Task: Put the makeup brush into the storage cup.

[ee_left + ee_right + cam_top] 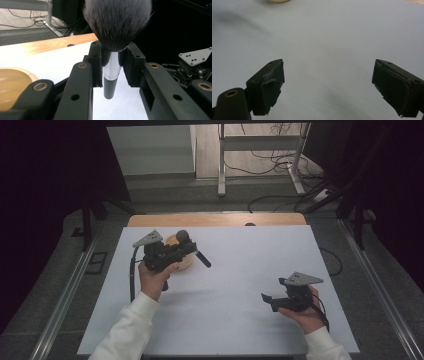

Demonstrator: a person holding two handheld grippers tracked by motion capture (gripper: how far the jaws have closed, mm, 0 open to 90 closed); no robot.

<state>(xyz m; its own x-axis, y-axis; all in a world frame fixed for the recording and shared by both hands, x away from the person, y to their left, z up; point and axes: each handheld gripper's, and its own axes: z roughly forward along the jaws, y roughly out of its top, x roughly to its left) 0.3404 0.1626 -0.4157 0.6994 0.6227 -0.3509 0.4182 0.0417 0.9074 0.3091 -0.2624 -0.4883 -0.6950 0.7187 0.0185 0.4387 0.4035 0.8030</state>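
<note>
High view looks down from the near side over the whole white table [240, 285]. Gripper views sit low, sharing that tabletop.

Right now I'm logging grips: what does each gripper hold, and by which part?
The left gripper clamps a makeup brush at its silver ferrule, just below the bristles. The right gripper is open, holding nothing.

Soft-bristled brush [117, 22] with shiny metal ferrule; glossy wooden bowl [12, 85]; matt white table [240, 285].
</note>
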